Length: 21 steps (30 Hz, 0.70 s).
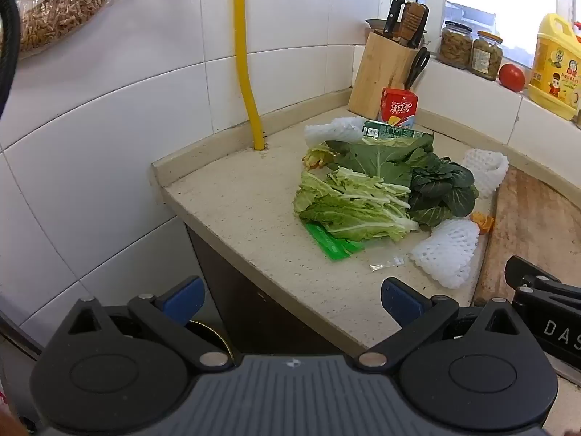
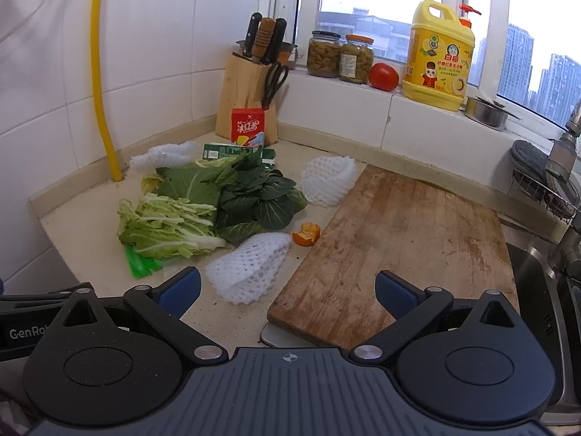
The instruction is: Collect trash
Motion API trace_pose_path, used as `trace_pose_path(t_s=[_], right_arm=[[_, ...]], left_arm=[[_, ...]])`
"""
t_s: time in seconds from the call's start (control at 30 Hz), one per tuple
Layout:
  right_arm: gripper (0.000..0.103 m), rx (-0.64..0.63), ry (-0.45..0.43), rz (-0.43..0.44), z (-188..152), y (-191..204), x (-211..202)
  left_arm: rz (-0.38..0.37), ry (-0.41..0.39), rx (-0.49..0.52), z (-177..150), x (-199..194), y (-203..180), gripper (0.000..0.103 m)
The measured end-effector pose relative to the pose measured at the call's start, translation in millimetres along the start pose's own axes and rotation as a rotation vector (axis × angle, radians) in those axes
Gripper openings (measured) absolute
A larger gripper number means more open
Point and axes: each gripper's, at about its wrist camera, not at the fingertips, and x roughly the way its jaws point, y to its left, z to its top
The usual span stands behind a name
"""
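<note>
A heap of trash lies on the beige counter: pale cabbage leaves, dark green leaves, white foam fruit nets, a green wrapper, an orange peel, a green carton and a red drink carton. My left gripper is open at the counter's front edge, short of the heap. My right gripper is open and empty, over the near end of the cutting board.
A worn wooden cutting board lies right of the heap, a sink beyond it. A knife block, jars, a tomato and a yellow detergent jug stand at the back. A yellow pipe rises from the counter.
</note>
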Motion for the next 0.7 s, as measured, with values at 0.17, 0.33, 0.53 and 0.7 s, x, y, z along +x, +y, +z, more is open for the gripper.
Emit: trace_pose_path(t_s=[0.17, 0.33, 0.53, 0.7], right_arm=[[0.103, 0.013, 0.011, 0.002, 7.7, 8.3, 2.2], [0.103, 0.028, 0.016, 0.016, 10.4, 6.1, -1.5], [0.103, 0.010, 0.005, 0.001, 9.0, 8.6, -3.9], [0.103, 0.009, 0.004, 0.002, 7.0, 8.3, -4.3]], left_arm=[[-0.001, -0.008, -0.001, 0.1, -3.2, -0.2, 0.103], [-0.001, -0.018, 0.000, 0.4, -6.8, 0.8, 0.103], [-0.006, -0.020, -0.001, 0.1, -9.2, 3.0, 0.103], [-0.006, -0.016, -0.001, -1.2, -9.7, 4.7, 0.103]])
